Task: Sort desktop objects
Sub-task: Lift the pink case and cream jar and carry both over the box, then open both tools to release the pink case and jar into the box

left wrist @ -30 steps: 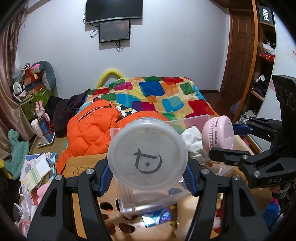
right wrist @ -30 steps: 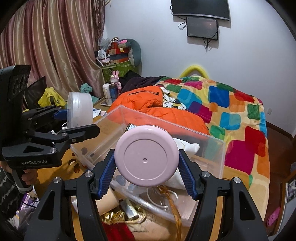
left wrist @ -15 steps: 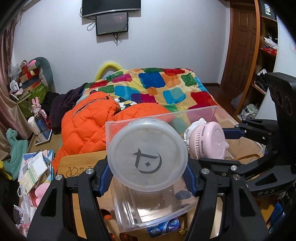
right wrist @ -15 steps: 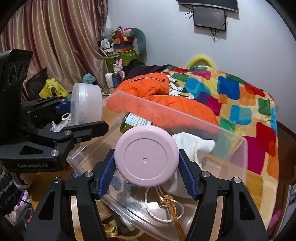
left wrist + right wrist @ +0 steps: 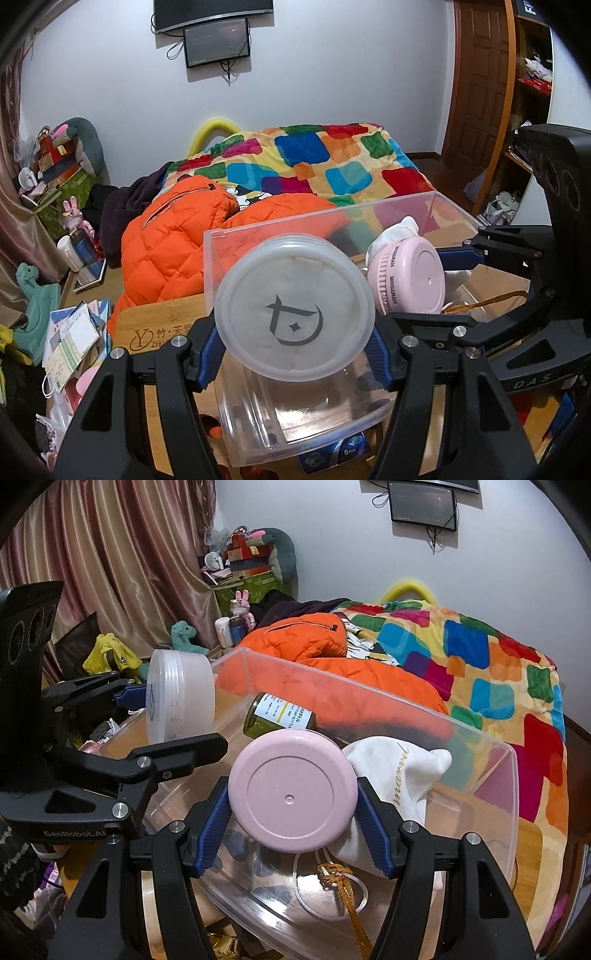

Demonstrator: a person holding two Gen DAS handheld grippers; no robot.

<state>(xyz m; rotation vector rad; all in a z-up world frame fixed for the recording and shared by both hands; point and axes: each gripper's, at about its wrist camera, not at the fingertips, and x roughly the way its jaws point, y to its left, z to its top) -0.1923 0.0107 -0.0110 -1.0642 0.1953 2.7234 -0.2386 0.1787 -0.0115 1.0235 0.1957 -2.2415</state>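
Note:
My left gripper (image 5: 293, 354) is shut on a round translucent white jar (image 5: 294, 311) with a dark logo, held over the near left end of a clear plastic bin (image 5: 258, 236). It also shows in the right wrist view (image 5: 181, 698). My right gripper (image 5: 293, 827) is shut on a round pink jar (image 5: 291, 794), held inside the bin (image 5: 495, 775). The pink jar shows in the left wrist view (image 5: 410, 277). In the bin lie a green glass bottle (image 5: 280, 716), a white cloth pouch (image 5: 399, 771) and a gold cord (image 5: 343, 890).
The bin sits on a bamboo board (image 5: 162, 325). An orange puffer jacket (image 5: 173, 236) and a colourful quilt (image 5: 314, 158) lie on the bed behind. Papers (image 5: 70, 339) and clutter lie at the left. A blue packet (image 5: 340, 448) lies under the bin's front.
Both grippers have moved forward and down toward the bin with their jars. The pink jar has gone lower inside the bin; the green bottle has come into view.

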